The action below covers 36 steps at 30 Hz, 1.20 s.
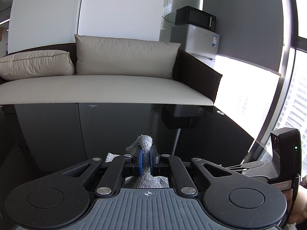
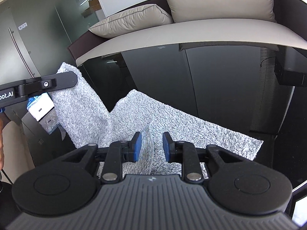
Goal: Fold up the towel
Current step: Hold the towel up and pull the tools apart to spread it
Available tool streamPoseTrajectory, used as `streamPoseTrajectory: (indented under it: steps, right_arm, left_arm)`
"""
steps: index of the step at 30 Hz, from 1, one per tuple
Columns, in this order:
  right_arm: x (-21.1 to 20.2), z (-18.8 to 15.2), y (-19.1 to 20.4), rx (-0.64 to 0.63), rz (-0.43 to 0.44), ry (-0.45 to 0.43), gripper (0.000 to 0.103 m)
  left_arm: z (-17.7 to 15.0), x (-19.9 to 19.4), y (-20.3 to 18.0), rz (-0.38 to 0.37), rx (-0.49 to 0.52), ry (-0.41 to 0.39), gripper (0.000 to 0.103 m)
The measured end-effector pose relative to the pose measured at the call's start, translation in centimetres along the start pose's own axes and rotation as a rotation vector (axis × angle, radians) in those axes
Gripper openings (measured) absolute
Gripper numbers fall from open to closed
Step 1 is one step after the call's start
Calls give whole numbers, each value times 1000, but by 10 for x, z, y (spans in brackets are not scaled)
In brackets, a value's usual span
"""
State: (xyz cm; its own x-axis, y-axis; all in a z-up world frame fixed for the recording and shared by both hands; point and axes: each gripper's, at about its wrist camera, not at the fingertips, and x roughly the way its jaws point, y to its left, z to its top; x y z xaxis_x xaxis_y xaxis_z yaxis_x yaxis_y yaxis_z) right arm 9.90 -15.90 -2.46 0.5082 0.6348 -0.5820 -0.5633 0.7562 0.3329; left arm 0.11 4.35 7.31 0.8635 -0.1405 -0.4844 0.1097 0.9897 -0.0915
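A grey terry towel (image 2: pixel 172 118) lies partly on the glossy black table (image 2: pixel 230 76), with its left part lifted. My left gripper (image 1: pixel 146 162) is shut on a corner of the towel (image 1: pixel 144 143), which sticks up between the blue pads. In the right wrist view the left gripper's finger (image 2: pixel 48 84) holds that raised corner at the upper left. My right gripper (image 2: pixel 151 146) is open, its blue pads standing on either side of a raised fold of the towel, without pinching it.
A beige sofa (image 1: pixel 96 88) with cushions stands right behind the table. A small fridge with a microwave (image 1: pixel 195 17) on top is at the back right. A white and blue box (image 2: pixel 41 107) sits left of the table. A window runs along the right.
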Motion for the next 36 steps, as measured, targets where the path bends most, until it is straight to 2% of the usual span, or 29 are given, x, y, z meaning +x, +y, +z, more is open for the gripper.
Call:
streamPoseTrajectory:
  steps: [17,18,19,20,22,27,36]
  right_arm:
    - [34,-3,15,-110,-15,26,30]
    - [35,-4,16,-125,-21,25,26]
    - [36,-4,18,-140,-28,26,17]
    - [36,-5,18,-148,-31,27,12]
    - [37,-5,19,-158,-35,27,5]
    - [33,-3,20,-167,-38,4,4]
    - [3,3,2,-85,-50,-60,3]
  left_arm:
    - [-3,2,7,-5,-9,13,7]
    - [-3,3,7,-4,-11,14,6]
    - [-3,3,7,-4,-12,15,6]
    - [-3,3,8,-4,-12,16,6]
    - [-3,3,8,-3,-14,16,6]
    - [-3,3,11,4,-20,16,6]
    - [-5,6,15,20,-26,30,6]
